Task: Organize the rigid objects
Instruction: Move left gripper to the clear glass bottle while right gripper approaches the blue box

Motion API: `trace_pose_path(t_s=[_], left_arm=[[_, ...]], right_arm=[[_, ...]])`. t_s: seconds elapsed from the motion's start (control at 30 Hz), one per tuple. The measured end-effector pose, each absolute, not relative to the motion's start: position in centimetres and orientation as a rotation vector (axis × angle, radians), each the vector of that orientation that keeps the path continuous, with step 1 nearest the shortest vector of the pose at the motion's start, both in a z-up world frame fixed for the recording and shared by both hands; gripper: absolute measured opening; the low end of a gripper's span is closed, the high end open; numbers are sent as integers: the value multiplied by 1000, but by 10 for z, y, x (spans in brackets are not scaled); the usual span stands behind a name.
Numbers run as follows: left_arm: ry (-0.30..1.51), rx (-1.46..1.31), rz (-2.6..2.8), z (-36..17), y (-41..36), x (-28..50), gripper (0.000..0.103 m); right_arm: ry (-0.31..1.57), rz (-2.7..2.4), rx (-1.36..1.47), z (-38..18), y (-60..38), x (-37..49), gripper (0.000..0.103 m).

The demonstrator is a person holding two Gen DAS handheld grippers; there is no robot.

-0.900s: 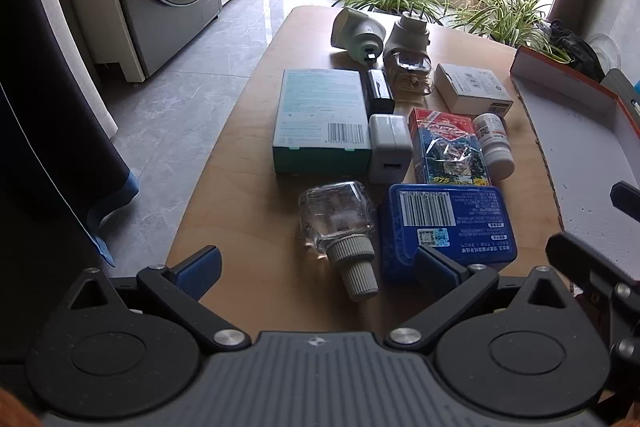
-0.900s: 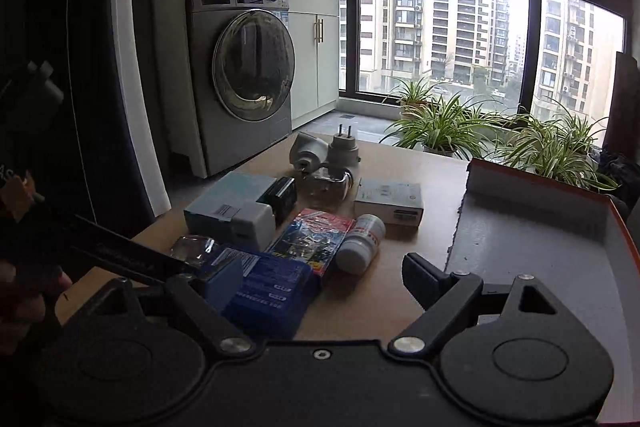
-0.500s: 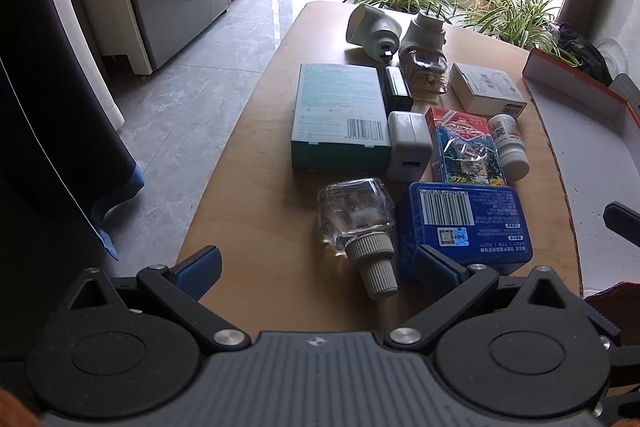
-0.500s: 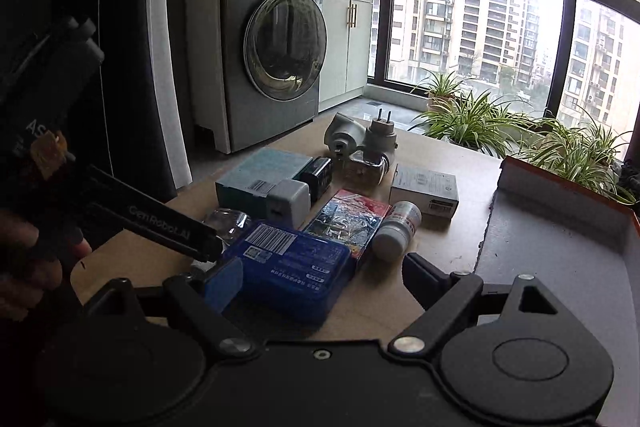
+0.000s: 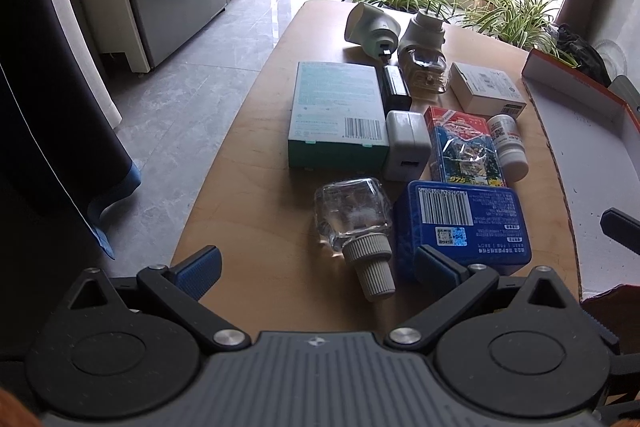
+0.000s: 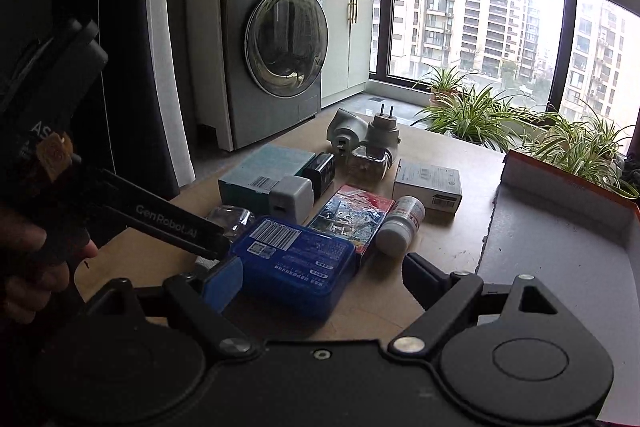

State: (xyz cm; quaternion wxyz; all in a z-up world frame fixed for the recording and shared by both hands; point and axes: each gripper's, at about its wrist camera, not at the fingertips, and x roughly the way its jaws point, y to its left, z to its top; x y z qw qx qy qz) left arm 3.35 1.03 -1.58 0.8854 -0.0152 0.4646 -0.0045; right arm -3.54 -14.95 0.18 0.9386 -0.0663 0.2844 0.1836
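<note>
While my right-wrist view takes in the washing machine (image 6: 276,63) head-on, my left one crops it at the frame top. On the bench (image 5: 256,211), the teal box (image 5: 336,115), blue tin (image 5: 464,223) and clear bottle (image 5: 354,215) lie close together. My left claw (image 5: 316,267) and right claw (image 6: 320,277) both gape wide, empty. Labels stay unreadable.

A home laundry balcony: washing machine (image 6: 280,67), potted plants (image 6: 472,115), high-rise windows.
</note>
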Motion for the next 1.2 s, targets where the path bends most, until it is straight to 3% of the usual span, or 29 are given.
trace_pose_path(t_s=[1.07,1.1,1.2], left_arm=[[934,79,-38,-33,11,66,103],[929,61,-44,-34,13,66,100],[922,31,-70,-35,16,65,76]], right_arm=[[606,397,-146,-1,-154,-33,102],[608,398,-148,-2,-154,-32,102],[615,412,-170,-3,-153,-28,102]])
